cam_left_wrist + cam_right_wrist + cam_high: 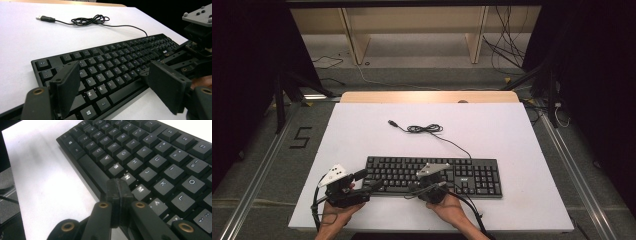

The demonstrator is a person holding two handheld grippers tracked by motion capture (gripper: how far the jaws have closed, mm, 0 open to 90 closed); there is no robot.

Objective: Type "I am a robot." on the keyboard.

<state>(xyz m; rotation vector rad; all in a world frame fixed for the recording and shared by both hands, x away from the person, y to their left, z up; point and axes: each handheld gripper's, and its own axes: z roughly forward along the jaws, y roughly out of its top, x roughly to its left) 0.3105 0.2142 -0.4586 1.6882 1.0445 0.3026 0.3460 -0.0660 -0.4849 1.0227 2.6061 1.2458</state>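
Black keyboard (434, 175) lies flat on the white table (362, 135), long side parallel to the near edge and close to it, so both hands reach it without stretching. Its cable (427, 129) runs off the back edge to a loose coil, with the USB plug (392, 122) lying free on the table: unplugged and kept clear of the working side. Right claw (117, 195) has its jaws pressed together with nothing between them, forming one narrow blunt tip; it sits just above the front row, near the space bar's right end, below the N and M keys (127, 177). Judgement: closed this way it serves as a single poking finger for pressing one key at a time, since spread jaws would straddle several keys. Contact with a key cannot be settled from these views. Left claw (113, 85) has its jaws wide apart and empty, held low over the keyboard's left end, with the Z and X keys (96, 90) showing between the pads; it touches nothing. Judgement: it either waits in reserve or stands ready to steady the left end should the keyboard slide under presses.
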